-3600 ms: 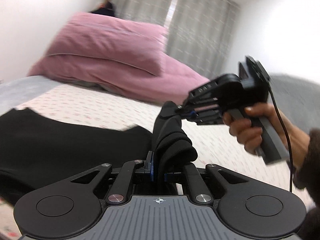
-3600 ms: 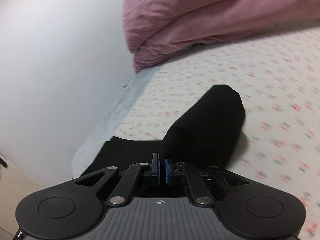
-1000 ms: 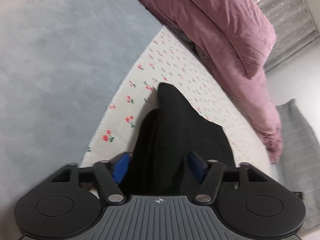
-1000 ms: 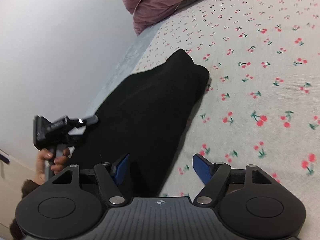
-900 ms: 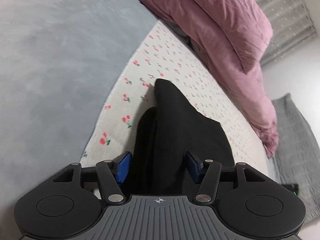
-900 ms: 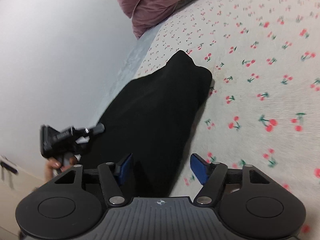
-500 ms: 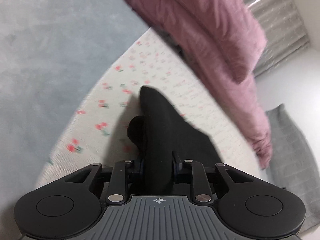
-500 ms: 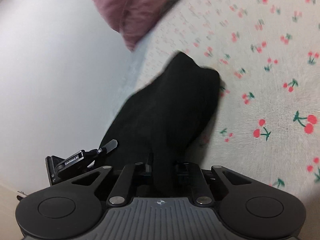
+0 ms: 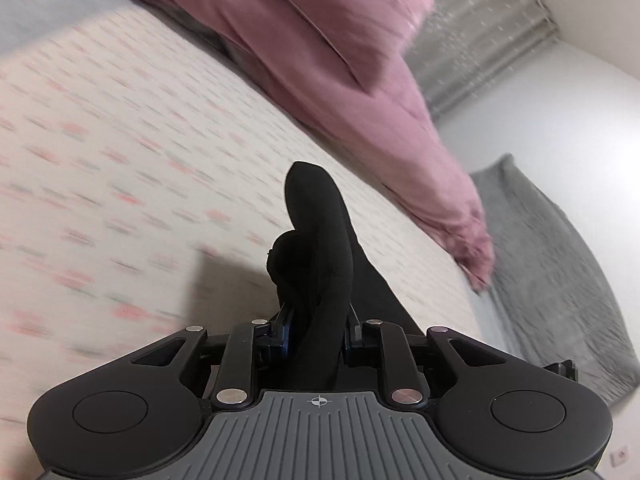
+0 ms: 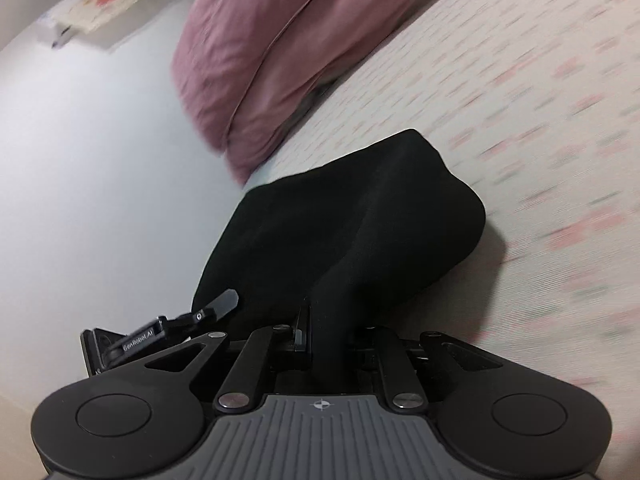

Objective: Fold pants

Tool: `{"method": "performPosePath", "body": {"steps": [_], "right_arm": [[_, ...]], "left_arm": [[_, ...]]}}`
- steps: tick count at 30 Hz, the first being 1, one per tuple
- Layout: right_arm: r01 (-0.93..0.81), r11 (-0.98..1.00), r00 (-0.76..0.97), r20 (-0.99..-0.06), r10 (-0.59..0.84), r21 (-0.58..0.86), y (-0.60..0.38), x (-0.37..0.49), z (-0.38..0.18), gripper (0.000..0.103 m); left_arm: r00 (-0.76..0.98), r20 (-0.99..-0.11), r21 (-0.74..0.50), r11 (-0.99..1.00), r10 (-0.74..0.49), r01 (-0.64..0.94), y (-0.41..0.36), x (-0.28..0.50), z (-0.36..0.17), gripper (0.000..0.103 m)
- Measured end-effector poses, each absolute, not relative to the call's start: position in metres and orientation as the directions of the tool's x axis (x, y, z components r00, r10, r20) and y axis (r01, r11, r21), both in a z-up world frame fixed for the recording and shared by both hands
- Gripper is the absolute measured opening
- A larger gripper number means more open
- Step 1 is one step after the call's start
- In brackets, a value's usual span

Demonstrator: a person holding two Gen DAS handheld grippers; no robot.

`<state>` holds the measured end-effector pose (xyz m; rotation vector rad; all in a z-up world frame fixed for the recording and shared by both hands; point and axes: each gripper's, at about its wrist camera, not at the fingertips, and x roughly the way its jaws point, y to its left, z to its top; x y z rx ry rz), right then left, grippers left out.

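Observation:
The black pants (image 9: 320, 236) hang bunched from my left gripper (image 9: 318, 328), which is shut on a thick fold of them and holds it above the cherry-print bed sheet (image 9: 120, 152). In the right wrist view the pants (image 10: 352, 232) rise as a folded black mass off the sheet (image 10: 540, 120). My right gripper (image 10: 332, 336) is shut on their near edge. The other gripper shows at the lower left of that view (image 10: 168, 330), beside the same cloth.
Pink pillows (image 9: 320, 40) lie along the head of the bed, also seen in the right wrist view (image 10: 264, 40). A grey blanket (image 9: 560, 248) lies at the right. A white wall (image 10: 80, 160) runs along the bed's left side.
Both grippers were open around the folded pants one second ago. They have shut on the cloth and lifted it off the sheet; both views are swinging up.

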<state>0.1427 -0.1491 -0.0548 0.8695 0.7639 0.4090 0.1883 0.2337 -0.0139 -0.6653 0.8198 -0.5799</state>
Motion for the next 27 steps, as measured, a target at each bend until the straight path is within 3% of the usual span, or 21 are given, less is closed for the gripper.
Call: {"method": "performPosePath", "body": {"steps": [7,13,16,18,20,22,27], "right_arm": [[0.069,0.621,0.758,-0.445,0.476,0.781,-0.254,0.090,-0.044,0.012],[0.054,0.633,0.834,-0.383,0.396,0.772,-0.306,0.087,-0.038,0.013],[-0.005,0.665,0.868,-0.328,0.374,0.747,-0.319,0.098,-0.033,0.013],[0.003,0.709,0.891,-0.324,0.318,0.705,-0.324,0.112,-0.040,0.018],[0.103,0.714,0.892,-0.382,0.241,0.692,-0.345,0.109,-0.056,0.030],[0.209,0.698,0.865,-0.462,0.194,0.685,-0.357,0.109,-0.076,0.032],[0.218,0.688,0.843,-0.489,0.224,0.692,-0.358,0.099,-0.079,0.041]], "left_arm": [[0.456,-0.409,-0.777,0.564,-0.790,0.279,0.122,0.198,-0.030,0.019],[0.437,-0.381,-0.788,0.533,-0.815,0.307,0.068,0.202,-0.033,0.018],[0.466,-0.328,-0.793,0.507,-0.822,0.338,0.053,0.215,-0.034,0.018],[0.520,-0.308,-0.764,0.533,-0.797,0.364,0.048,0.221,-0.041,0.019],[0.569,-0.374,-0.701,0.624,-0.733,0.344,0.046,0.230,-0.053,0.023],[0.583,-0.472,-0.663,0.702,-0.661,0.259,0.043,0.241,-0.072,0.032],[0.596,-0.488,-0.686,0.703,-0.637,0.189,0.053,0.238,-0.065,0.037]]}}
